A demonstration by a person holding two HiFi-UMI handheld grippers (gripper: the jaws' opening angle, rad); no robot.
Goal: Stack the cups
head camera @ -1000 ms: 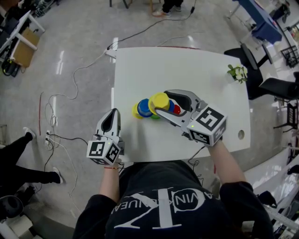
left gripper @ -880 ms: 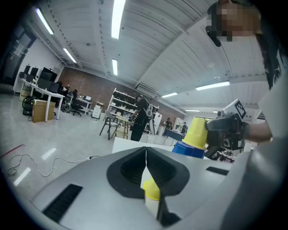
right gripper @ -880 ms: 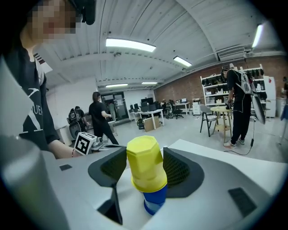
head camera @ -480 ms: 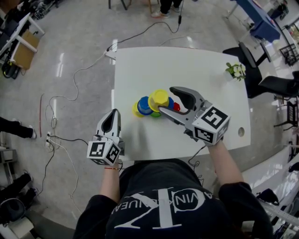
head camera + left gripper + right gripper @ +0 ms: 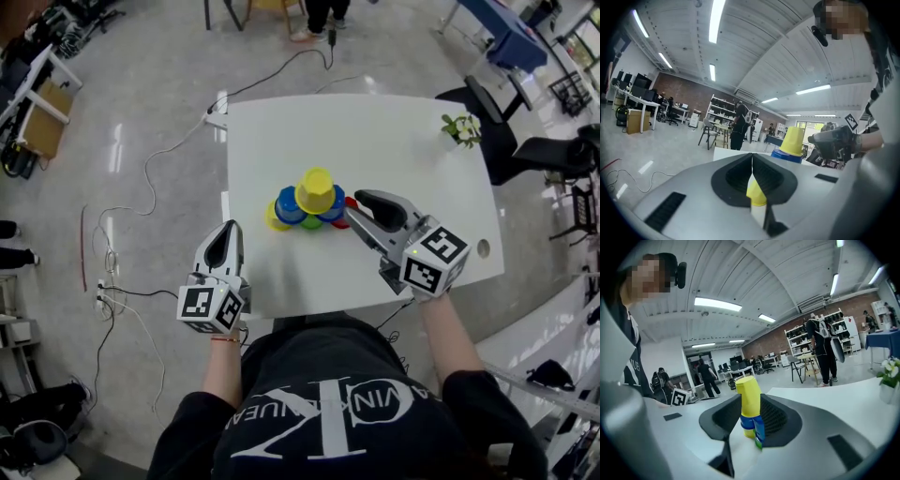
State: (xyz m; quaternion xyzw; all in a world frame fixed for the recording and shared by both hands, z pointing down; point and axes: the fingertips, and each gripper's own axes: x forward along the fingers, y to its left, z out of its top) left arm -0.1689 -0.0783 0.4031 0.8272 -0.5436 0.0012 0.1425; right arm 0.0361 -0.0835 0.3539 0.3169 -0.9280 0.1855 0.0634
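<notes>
Right gripper (image 5: 356, 212) backed off to 4 o'clock of the stack (image 5: 316, 193), empty jaws just closing partway; left gripper (image 5: 225, 236) stayed shut. Pulling straight back looked safest, so nothing clipped it.

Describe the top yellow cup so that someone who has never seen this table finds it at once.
Start at the white table and go to the huddle of coloured cups near its middle. The one meant is the yellow cup standing upside down on the blue cups. It is the highest of all; the other yellow cup sits low at the huddle's left edge.
</notes>
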